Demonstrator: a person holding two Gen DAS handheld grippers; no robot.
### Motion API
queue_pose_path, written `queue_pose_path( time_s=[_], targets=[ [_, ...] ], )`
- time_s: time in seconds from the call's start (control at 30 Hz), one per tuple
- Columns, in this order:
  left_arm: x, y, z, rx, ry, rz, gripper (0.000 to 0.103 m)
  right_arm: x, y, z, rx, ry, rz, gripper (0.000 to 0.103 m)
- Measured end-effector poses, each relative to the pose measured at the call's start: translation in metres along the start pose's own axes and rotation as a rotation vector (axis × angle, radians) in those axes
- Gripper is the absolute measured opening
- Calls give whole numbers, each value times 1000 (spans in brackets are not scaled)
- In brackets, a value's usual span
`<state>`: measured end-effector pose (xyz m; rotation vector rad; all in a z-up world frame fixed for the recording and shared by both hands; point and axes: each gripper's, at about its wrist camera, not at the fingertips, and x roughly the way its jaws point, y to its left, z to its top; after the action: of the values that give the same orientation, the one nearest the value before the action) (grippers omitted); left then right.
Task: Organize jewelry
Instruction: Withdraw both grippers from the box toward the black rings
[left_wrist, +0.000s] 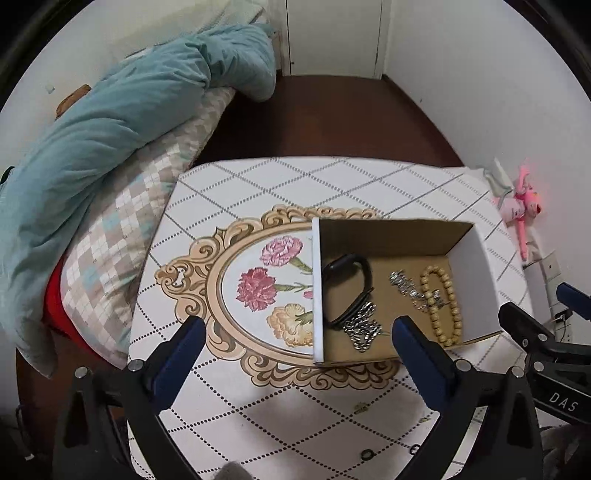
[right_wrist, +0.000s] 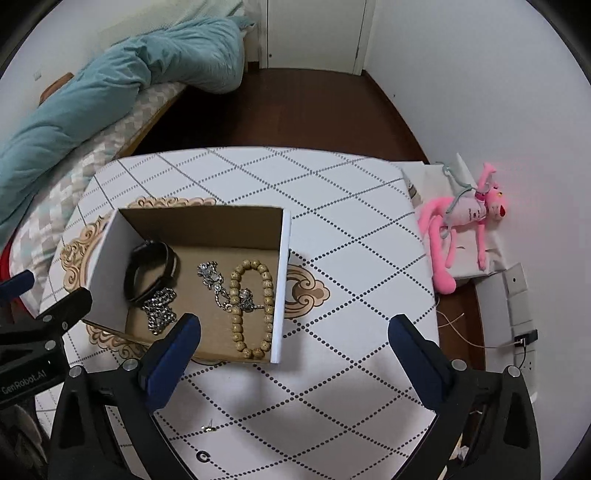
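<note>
Mostly done by the look of it: cardboard box (right_wrist: 207, 221) mid-table already holds the black band (right_wrist: 151, 269), silver chain (right_wrist: 160, 310), bead bracelet (right_wrist: 251, 306) and a second silver piece (right_wrist: 214, 280). Left gripper (left_wrist: 299, 332) and right gripper (right_wrist: 295, 332) both hover spread wide, holding nothing. Still loose on the table (right_wrist: 332, 221), near edge: small gold earring (right_wrist: 208, 428) and dark rings (left_wrist: 367, 455), probably next.

A white tabletop (left_wrist: 258, 184) with a dotted diamond grid stands on dark brown wooden floor (left_wrist: 332, 118). Far left, a rumpled teal quilt (left_wrist: 122, 122) lies over a checked mattress (left_wrist: 122, 236). Plain white walls (right_wrist: 480, 74) and a white door (right_wrist: 314, 33) close the far side.
</note>
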<state>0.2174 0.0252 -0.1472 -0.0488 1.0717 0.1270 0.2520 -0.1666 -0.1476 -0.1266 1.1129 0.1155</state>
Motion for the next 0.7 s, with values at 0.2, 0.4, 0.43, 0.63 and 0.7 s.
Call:
queue_pose_path(
  time_s=[0.2, 0.4, 0.43, 0.63, 0.7],
  targets=[
    [-38, 0, 1, 5, -75, -24, 103, -46, 0, -2, 28, -86, 6, 103],
    [-65, 2, -9, -2, -109, -18, 103, -81, -3, -16, 55, -131, 23, 103],
    [-67, 3, -12, -6, -109, -11, 103, -83, -3, -22, 57, -126, 27, 103],
    [-54, 10, -50, 2, -71, 14, 103, -67, 7, -72, 51, -65, 53, 103],
    [-41, 11, -69, 20, -33, 31, 103, -53, 12, -90, 50, -35, 64, 103]
  ],
)
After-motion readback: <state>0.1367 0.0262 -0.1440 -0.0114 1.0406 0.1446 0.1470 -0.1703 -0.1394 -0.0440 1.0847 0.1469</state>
